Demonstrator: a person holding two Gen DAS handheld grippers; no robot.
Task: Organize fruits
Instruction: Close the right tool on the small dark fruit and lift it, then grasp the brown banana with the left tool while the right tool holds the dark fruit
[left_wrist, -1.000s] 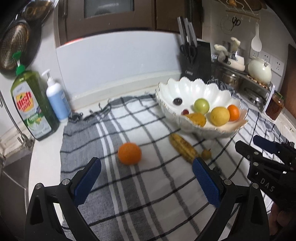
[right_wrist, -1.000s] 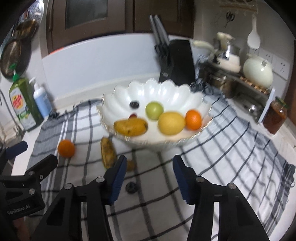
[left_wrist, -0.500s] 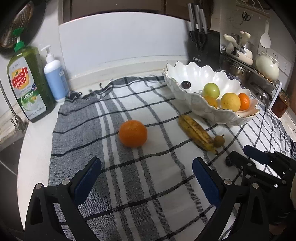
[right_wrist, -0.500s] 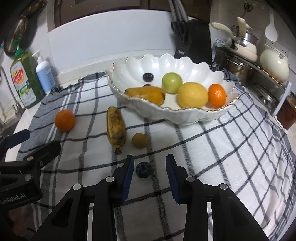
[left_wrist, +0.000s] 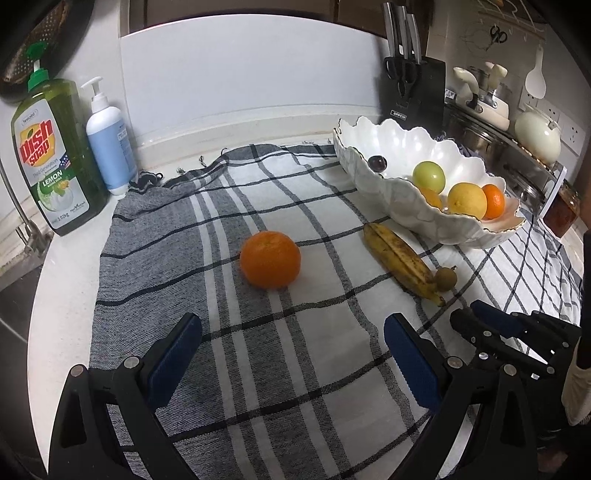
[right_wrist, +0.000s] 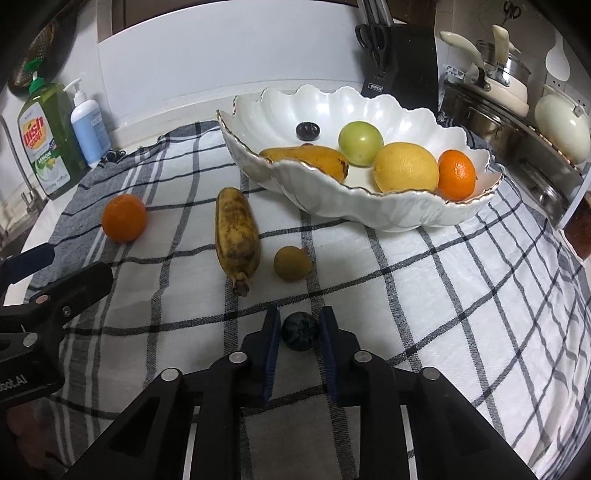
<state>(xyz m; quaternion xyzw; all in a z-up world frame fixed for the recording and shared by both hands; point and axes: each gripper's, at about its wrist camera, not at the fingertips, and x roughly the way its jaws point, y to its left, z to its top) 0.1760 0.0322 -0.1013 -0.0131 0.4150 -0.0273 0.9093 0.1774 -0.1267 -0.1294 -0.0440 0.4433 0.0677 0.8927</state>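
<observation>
Item: dark round fruit (right_wrist: 300, 335), low centre of the right-wrist frame on the checked cloth (right_wrist: 443, 295), pinched between my right fingers (right_wrist: 275, 332) as they closed; left fingers (left_wrist: 177, 350) wide, empty; risk: it squirts out, being small.

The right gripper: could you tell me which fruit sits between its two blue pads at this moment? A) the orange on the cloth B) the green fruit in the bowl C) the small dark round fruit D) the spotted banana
C: in the right wrist view the right gripper has just been closing and its pads now flank the small dark round fruit on the checked cloth, while the spotted banana lies apart.
</observation>
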